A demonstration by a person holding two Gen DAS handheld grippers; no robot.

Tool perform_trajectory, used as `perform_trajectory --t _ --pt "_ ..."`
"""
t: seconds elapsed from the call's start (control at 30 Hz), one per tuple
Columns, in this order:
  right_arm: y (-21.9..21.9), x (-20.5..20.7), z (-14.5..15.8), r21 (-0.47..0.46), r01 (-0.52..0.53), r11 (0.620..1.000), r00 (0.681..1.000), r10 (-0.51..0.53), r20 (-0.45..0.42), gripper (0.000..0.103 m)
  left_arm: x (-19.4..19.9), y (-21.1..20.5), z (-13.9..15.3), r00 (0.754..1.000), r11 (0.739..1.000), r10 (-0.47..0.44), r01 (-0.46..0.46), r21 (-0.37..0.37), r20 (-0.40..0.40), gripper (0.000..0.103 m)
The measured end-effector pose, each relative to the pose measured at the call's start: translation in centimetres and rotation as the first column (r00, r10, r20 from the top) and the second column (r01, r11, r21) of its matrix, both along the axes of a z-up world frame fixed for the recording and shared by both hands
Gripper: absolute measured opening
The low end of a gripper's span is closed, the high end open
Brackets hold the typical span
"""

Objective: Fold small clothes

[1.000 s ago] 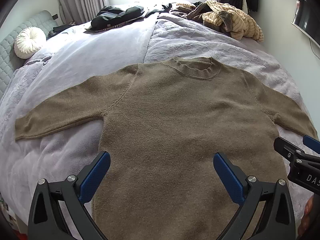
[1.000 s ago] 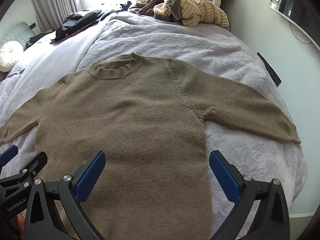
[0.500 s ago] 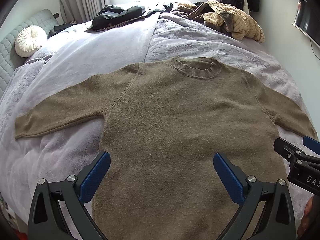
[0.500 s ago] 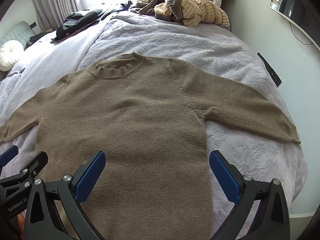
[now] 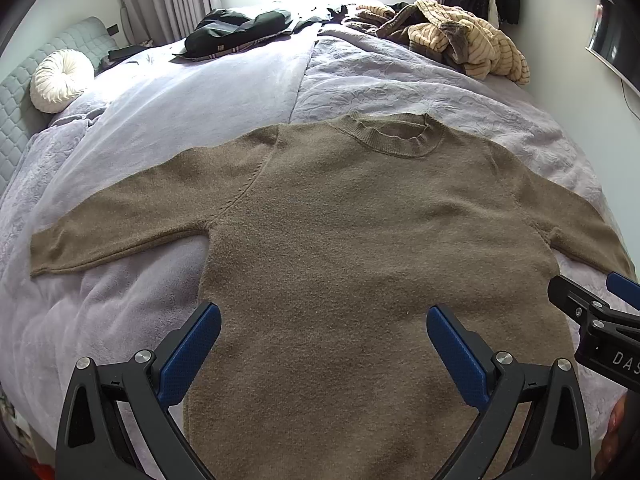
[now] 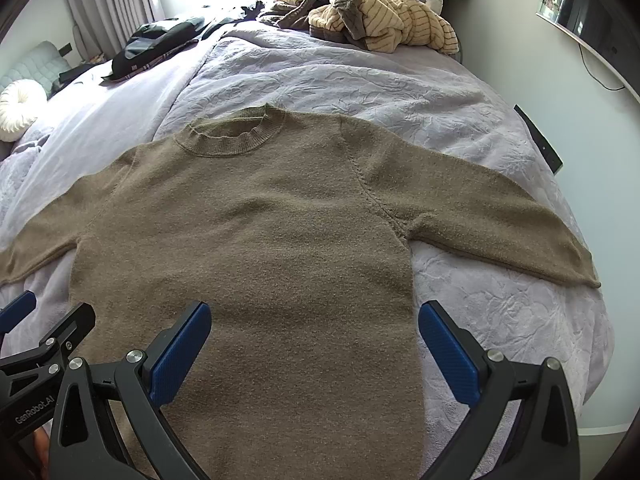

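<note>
Both claws, left claw (image 5: 323, 344) and right claw (image 6: 314, 343), wide apart above flat brown sweater (image 5: 360, 260).

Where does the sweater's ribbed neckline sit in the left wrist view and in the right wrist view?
Left wrist: ribbed neckline right of centre, upper middle.
Right wrist: ribbed neckline left of centre, upper middle.
Shared landmark: the striped beige clothes pile on the bed beyond the sweater.
</note>
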State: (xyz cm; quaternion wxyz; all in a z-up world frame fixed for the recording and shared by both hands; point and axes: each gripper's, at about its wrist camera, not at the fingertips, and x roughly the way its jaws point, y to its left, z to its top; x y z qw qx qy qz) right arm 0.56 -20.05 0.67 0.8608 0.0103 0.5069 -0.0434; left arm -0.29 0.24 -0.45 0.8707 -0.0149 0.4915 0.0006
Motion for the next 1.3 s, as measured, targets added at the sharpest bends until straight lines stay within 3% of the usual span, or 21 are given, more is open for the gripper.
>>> perform_trajectory --t 0.77,1.07,1.3 --pt "0.0 0.1 -0.1 -0.007 0.000 1.000 1.000 0.000 -0.008 0.103 0.2 0.3 0.1 1.000 1.000 0.003 -0.003 0.019 0.016 0.103" --pt "0.4 0.8 -0.6 -0.020 0.004 1.000 0.999 -0.005 -0.035 0.103 0.9 1.0 -0.5 0.998 1.000 0.005 -0.004 0.007 -0.060 0.103" --pt "0.8 1.3 -0.8 -0.020 0.005 1.000 0.999 -0.006 -0.043 0.103 1.2 0.7 -0.9 0.999 1.000 -0.008 0.009 0.025 -0.047 0.103"
